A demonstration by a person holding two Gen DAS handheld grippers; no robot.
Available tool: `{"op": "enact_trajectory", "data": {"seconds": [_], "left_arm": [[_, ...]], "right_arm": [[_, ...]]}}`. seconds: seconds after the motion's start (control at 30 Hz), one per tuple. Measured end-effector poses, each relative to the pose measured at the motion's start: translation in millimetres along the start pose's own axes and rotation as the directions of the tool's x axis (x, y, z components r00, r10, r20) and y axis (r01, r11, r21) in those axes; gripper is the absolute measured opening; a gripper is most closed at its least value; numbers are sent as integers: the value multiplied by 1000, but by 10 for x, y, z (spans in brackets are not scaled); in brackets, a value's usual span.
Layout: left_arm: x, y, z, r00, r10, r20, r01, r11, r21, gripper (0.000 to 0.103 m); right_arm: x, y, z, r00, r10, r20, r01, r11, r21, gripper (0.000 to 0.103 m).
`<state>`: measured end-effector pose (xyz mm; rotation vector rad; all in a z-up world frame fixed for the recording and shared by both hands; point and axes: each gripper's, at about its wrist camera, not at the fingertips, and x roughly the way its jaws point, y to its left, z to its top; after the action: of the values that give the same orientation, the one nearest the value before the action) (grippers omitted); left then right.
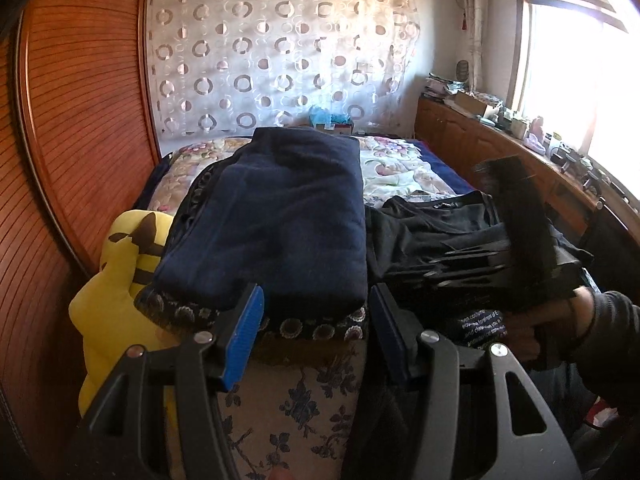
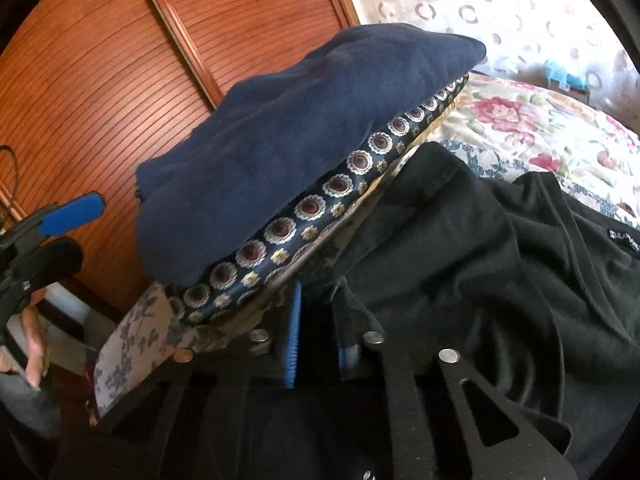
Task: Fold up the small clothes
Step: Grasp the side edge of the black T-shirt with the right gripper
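Note:
A folded navy garment (image 1: 280, 216) lies on a dark patterned cloth (image 1: 312, 326) on the bed; it also shows in the right wrist view (image 2: 288, 148). A black garment (image 1: 440, 232) lies to its right, spread and rumpled (image 2: 480, 248). My left gripper (image 1: 316, 328) is open and empty at the near edge of the navy stack. My right gripper (image 2: 320, 332) is shut on a fold of the black garment near the bed's front edge. The right gripper appears blurred in the left wrist view (image 1: 516, 216).
A yellow plush toy (image 1: 116, 280) sits left of the stack. A wooden wardrobe (image 1: 80, 120) stands at left. A floral bedspread (image 1: 400, 172) covers the bed. A cluttered wooden ledge (image 1: 500, 132) runs under the window at right.

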<state>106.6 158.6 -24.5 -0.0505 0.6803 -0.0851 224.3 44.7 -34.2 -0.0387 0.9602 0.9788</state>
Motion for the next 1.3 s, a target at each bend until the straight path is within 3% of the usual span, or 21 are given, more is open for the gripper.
{"op": "enact_trajectory", "data": {"seconds": [0.3,0.5,0.6,0.63,0.67,0.87,1.07,1.1,1.17,1.3], "left_arm": [[5,-127,1,1000,-17,6,17,1000,12,55],[19,-321,-35,999,-40,3,40,998,45,55],[68,-389,-85,998,-55,-10,55,997,46,55],[98,-409,-102,998,-59,-17,59,997,47,55],[119,-431,-120,998,-59,-24,60,997,48,55],[278,-554,-269,996,-63,-67,67,996,55,55],[487,-647,-417,991,-53,-120,61,996,69,55],[512,-661,-438,991,-51,-125,61,995,73,55],[571,-691,-485,990,-40,-136,51,995,84,55],[660,-705,-542,986,-38,-159,51,995,83,55]], "right_arm": [[-746,115,-314,995,39,88,-38,999,-9,3],[-1080,150,-763,996,70,53,-72,997,35,3],[-1140,117,-960,1000,7,30,-8,999,37,21],[-1180,65,-1012,999,-22,34,20,999,43,37],[-1205,25,-1029,999,-36,41,34,998,47,41],[-1267,-333,-848,977,-190,94,183,980,75,41],[-898,-700,-697,963,-269,31,265,959,98,41],[-844,-722,-699,961,-277,19,274,957,100,39],[-769,-755,-706,964,-265,9,264,961,81,4],[-973,-730,-756,959,-273,79,269,961,66,0]]}}
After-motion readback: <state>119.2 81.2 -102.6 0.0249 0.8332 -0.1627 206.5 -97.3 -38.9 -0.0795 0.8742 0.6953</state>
